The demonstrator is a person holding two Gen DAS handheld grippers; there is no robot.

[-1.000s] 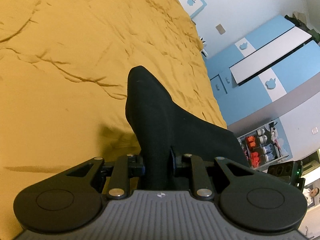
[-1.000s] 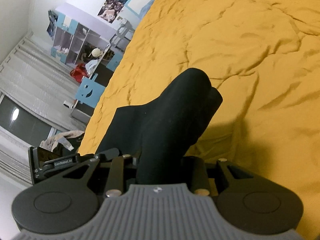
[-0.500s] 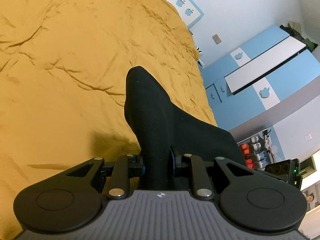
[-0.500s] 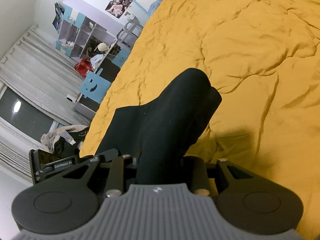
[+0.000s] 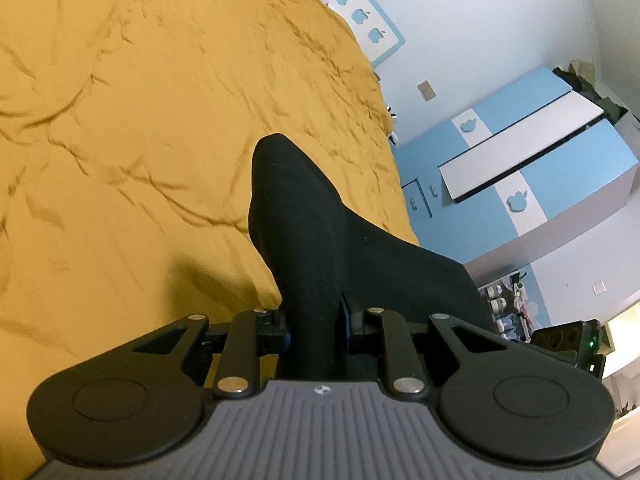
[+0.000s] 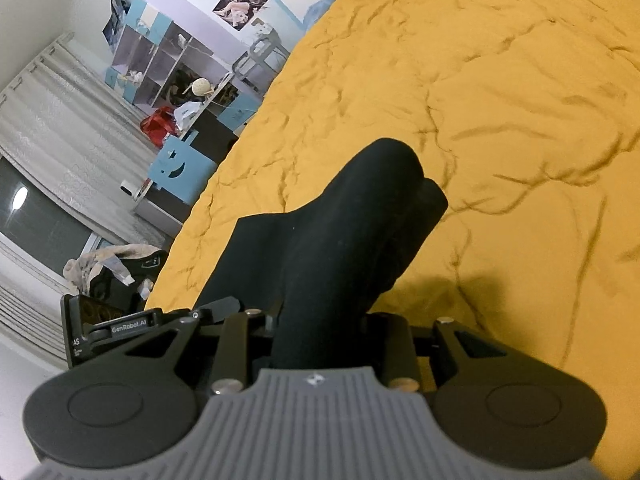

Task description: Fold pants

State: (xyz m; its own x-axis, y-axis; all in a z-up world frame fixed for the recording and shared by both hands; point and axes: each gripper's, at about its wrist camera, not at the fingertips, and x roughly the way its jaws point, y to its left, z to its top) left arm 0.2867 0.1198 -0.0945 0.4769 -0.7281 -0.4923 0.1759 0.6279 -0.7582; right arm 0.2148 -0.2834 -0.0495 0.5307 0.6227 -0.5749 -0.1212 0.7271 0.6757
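Black pants [image 5: 304,224] hang lifted above a mustard-yellow bedspread [image 5: 140,120]. My left gripper [image 5: 314,326] is shut on a bunched fold of the pants, which rises ahead of the jaws and drapes away to the right. In the right wrist view my right gripper [image 6: 320,328] is shut on another thick bunch of the same pants [image 6: 360,224], which stretches off to the left towards the other gripper's body [image 6: 116,324]. The fingertips of both grippers are buried in the cloth. The wrinkled bedspread [image 6: 500,100] lies below.
The bed's right edge meets a blue and white wardrobe [image 5: 520,160] and a wall. On the other side stand a shelf unit [image 6: 168,64], a blue chair [image 6: 176,168], curtains [image 6: 60,128] and a heap of clothes [image 6: 112,264] on the floor.
Both grippers have moved across the bed with the pants still held; the bedspread's wrinkles have slid towards the cameras and more of the room's walls shows.
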